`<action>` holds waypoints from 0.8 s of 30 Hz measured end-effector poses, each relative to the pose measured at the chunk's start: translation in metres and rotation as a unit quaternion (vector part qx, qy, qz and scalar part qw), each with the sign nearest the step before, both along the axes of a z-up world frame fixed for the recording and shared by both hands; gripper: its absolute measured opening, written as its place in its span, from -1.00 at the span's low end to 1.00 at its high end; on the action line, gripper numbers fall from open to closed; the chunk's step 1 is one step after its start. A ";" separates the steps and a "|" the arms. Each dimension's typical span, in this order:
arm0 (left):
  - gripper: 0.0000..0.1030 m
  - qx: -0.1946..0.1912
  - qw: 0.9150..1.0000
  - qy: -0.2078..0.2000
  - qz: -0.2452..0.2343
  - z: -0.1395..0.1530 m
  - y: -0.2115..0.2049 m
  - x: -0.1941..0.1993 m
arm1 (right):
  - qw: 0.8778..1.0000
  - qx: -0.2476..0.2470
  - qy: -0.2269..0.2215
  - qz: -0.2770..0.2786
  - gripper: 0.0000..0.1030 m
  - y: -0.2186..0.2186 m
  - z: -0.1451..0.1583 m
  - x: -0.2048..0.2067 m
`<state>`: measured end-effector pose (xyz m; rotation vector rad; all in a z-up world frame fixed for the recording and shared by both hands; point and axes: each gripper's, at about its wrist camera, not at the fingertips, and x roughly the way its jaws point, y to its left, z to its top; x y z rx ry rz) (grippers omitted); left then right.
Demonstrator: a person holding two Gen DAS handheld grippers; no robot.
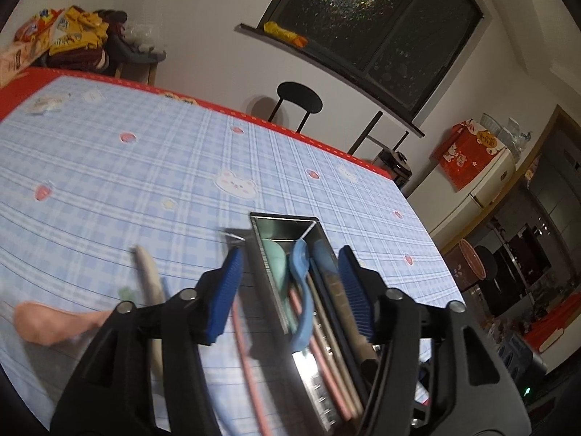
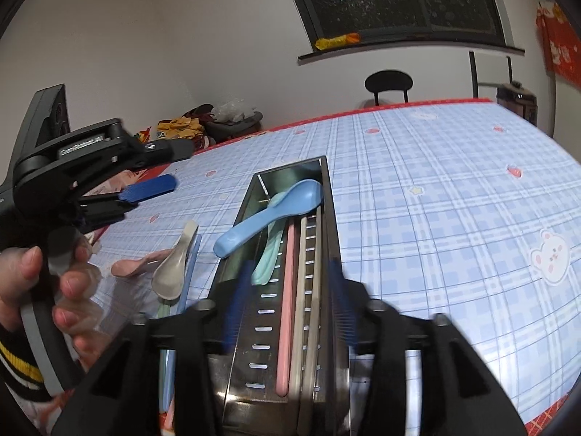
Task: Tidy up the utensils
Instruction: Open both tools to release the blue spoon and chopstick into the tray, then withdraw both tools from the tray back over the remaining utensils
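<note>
Two spoons, pale pink (image 2: 127, 267) and grey ceramic (image 2: 174, 265), lie loose beside the long steel utensil tray (image 2: 268, 312), awaiting sorting; left gripper (image 1: 290, 290) and right gripper (image 2: 287, 305) both gape open, empty.

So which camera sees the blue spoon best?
The right wrist view. There the blue spoon shows whole, its bowl inside the metal utensil tray and its handle poking over the tray's left wall. In the left wrist view it is blurry and partly hidden behind the tray wall, between the left gripper's fingers.
</note>
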<state>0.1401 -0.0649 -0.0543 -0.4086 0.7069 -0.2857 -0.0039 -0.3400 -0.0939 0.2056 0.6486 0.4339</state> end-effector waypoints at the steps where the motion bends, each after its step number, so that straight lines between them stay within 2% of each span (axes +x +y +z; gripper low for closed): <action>1: 0.15 0.004 1.000 -0.004 -0.001 0.002 0.005 -0.003 | 1.000 -0.002 -0.005 -0.002 0.25 0.000 0.001 -0.002; 3: 0.30 0.013 1.000 -0.012 0.002 0.006 0.016 -0.011 | 1.000 -0.004 -0.011 -0.004 0.45 0.001 0.004 -0.006; 4: 0.57 0.017 1.000 -0.017 0.005 0.008 0.022 -0.015 | 1.000 -0.006 -0.013 -0.006 0.59 0.001 0.006 -0.008; 5: 0.60 0.020 0.999 -0.025 0.008 0.010 0.028 -0.019 | 1.000 -0.006 -0.014 -0.008 0.71 0.001 0.008 -0.009; 8: 0.65 0.041 0.998 -0.038 0.009 0.014 0.043 -0.030 | 1.000 -0.011 -0.022 -0.015 0.89 0.004 0.014 -0.014; 10: 0.85 0.056 0.997 -0.044 0.011 0.016 0.054 -0.038 | 0.999 -0.015 -0.029 -0.021 0.89 0.008 0.019 -0.016; 14: 0.88 0.090 0.995 -0.052 0.011 0.015 0.074 -0.053 | 0.998 -0.020 -0.048 -0.023 0.89 0.021 0.029 -0.024; 18: 0.88 0.120 0.991 -0.058 0.009 0.009 0.099 -0.066 | 0.998 -0.027 -0.056 -0.001 0.89 0.042 0.036 -0.031; 24: 0.88 0.141 0.989 -0.053 0.009 -0.009 0.134 -0.079 | 0.998 -0.040 -0.041 0.035 0.89 0.077 0.034 -0.035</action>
